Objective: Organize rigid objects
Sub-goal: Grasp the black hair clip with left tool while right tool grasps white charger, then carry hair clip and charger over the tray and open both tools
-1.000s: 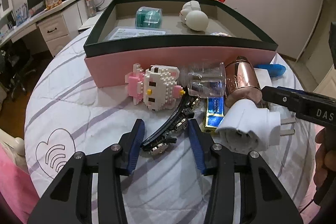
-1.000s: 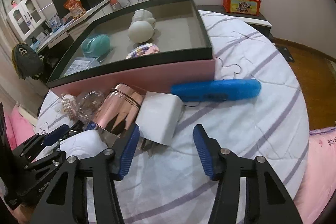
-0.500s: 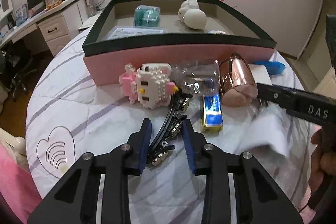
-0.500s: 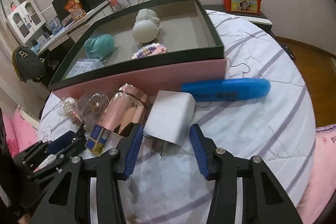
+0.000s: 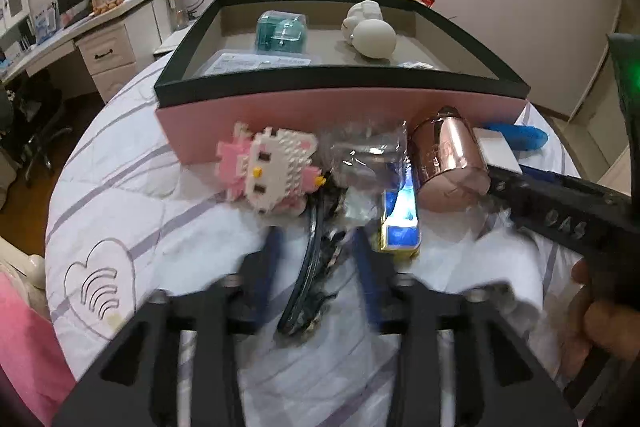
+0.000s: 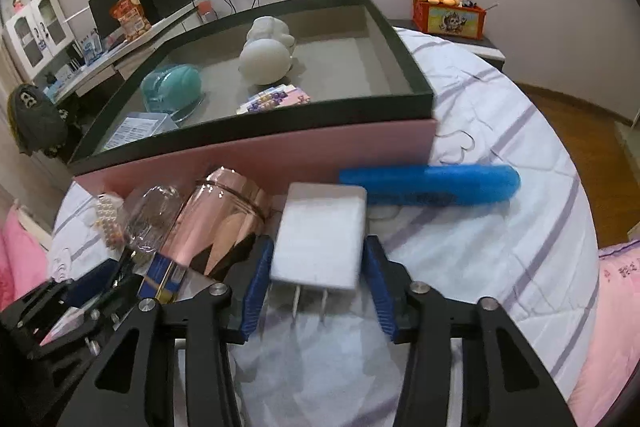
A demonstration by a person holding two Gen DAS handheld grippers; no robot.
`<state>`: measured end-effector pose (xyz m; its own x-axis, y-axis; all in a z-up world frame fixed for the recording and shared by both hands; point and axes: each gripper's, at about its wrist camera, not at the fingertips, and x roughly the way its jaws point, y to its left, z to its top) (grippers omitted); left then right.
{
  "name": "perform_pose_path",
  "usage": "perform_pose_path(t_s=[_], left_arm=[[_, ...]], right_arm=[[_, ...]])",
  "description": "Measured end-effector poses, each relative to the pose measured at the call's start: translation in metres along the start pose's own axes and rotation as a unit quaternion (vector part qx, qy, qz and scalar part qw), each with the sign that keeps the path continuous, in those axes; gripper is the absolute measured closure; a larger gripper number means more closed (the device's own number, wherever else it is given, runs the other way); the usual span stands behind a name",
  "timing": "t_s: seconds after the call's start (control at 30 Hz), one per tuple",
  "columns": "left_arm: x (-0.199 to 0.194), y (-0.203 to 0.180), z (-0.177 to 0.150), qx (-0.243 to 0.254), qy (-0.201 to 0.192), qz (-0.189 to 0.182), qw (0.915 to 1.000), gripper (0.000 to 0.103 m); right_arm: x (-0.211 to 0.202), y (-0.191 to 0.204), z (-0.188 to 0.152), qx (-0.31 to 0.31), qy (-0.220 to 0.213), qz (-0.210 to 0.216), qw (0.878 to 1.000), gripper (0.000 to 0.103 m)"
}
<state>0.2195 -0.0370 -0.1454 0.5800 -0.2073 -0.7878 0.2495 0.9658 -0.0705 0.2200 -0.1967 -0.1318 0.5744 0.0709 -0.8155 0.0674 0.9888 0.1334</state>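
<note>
1. Your right claw straddles the white rectangular plug charger, blue pads just beside its edges, contact unclear.
2. Your left claw stands released around the dark curved hair clip.
3. Bare striped bed quilt lies rightward.

We see a white bedspread crossed by pale purple stripes, with a purple heart outline stitched near its left edge. On it stands a box with pink sides, a dark green rim and a grey-beige floor. Inside are a teal case and a white egg-shaped toy. Along the box's front side lie a pink-and-white brick figure, a shiny rose-gold cup, a white charger and a bright blue tube. Both grippers are black with blue pads.
</note>
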Motion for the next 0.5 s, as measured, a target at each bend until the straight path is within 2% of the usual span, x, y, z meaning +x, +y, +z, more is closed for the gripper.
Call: perform_pose_path(t_s=[0.07, 0.1, 0.2, 0.5], left_arm=[[0.001, -0.001, 0.000, 0.001, -0.001, -0.001, 1.0000, 0.065], [0.001, 0.000, 0.000, -0.001, -0.002, -0.004, 1.0000, 0.079], [-0.003, 0.011, -0.003, -0.023, 0.002, -0.024, 0.9994, 0.084], [-0.027, 0.019, -0.008, -0.042, -0.011, -0.029, 0.9986, 0.085]], right_arm=[[0.001, 0.002, -0.001, -0.015, -0.004, -0.008, 1.000, 0.057], [0.000, 0.000, -0.001, -0.018, -0.005, -0.005, 1.000, 0.058], [-0.006, -0.011, -0.005, -0.006, -0.005, 0.012, 1.000, 0.062], [-0.035, -0.026, -0.009, 0.010, -0.014, 0.052, 0.999, 0.062]])
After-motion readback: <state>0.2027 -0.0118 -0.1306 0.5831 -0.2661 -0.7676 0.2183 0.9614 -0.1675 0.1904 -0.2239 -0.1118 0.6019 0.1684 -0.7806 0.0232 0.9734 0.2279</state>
